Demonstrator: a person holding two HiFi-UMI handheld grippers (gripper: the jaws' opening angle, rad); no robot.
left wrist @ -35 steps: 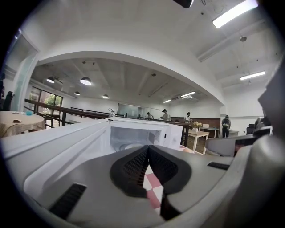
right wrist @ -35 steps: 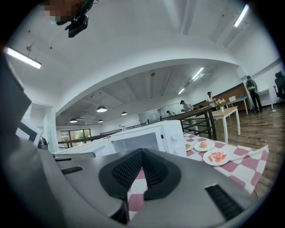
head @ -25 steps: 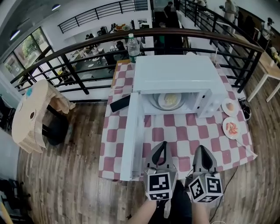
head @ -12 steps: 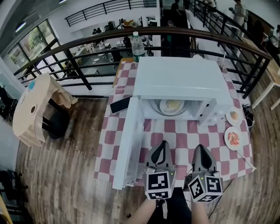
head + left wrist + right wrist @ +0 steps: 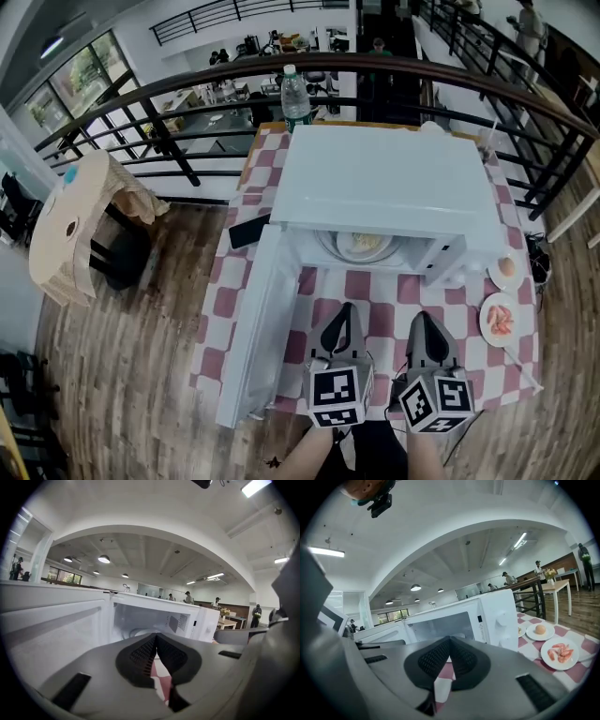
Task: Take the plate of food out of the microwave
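A: Fingers?
B: Left gripper (image 5: 346, 309) and right gripper (image 5: 423, 318) both pressed closed, empty, side by side above the tabletop's (image 5: 379, 286) near edge.
A: Plate (image 5: 361, 246)?
B: Inside the microwave (image 5: 384, 183), mid-tabletop. Its door (image 5: 258, 328) stands open leftward, reaching the near edge; bare cloth ahead.

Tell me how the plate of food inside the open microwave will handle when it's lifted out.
The plate of food looks like a rigid white dish, so probably stiff but breakable if knocked on the microwave opening. Its smooth rim may be slippery. The food lies loose on a shallow plate, so tilting could spill it.
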